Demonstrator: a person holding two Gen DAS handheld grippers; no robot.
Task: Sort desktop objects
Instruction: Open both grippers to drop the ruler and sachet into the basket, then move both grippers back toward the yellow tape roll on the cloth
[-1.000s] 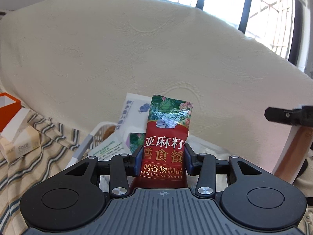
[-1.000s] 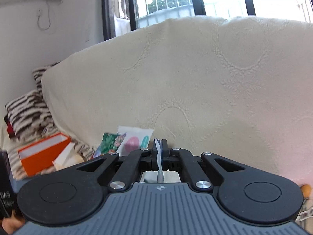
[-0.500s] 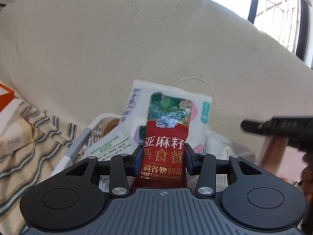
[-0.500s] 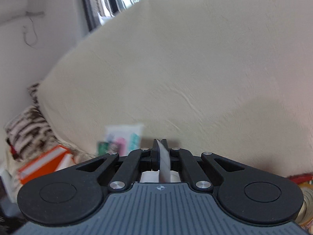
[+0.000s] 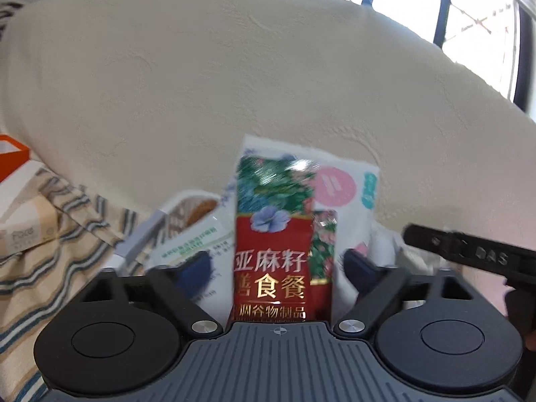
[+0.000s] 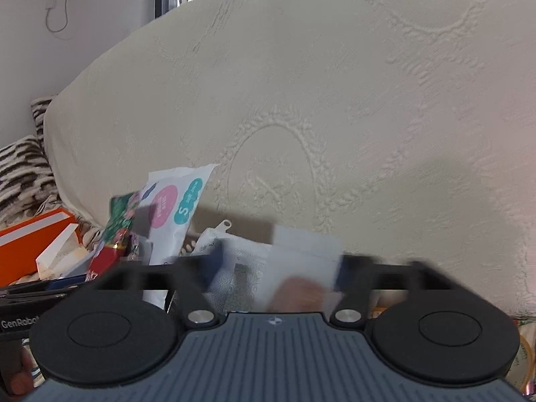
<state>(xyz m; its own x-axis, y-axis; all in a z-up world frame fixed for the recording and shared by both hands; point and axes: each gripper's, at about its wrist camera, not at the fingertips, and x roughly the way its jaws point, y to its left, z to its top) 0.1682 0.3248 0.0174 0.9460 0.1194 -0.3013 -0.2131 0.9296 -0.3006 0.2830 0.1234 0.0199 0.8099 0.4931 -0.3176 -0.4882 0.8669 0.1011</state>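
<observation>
In the left wrist view my left gripper (image 5: 276, 264) is open, its blue pads spread wide. The red and green snack sachet (image 5: 273, 234) stands upright between them, touching neither pad, over a white basket (image 5: 157, 224) of packets. In the right wrist view my right gripper (image 6: 273, 264) is open too. A blurred white flat packet (image 6: 303, 261) lies loose between its fingers, over the same heap. The snack sachet (image 6: 115, 231) and the left gripper show at the left there.
A tall white packet with a pink circle (image 5: 341, 187) leans on the cream sofa back (image 5: 234, 83) behind the basket. An orange box (image 6: 30, 241) and a tissue pack (image 5: 26, 231) lie at the left on a striped cloth (image 5: 50, 268). The right gripper's arm (image 5: 469, 251) reaches in from the right.
Both grippers have opened. The left one let go of the snack sachet, the right one let go of the white flat packet. Both moved closer to the basket.
</observation>
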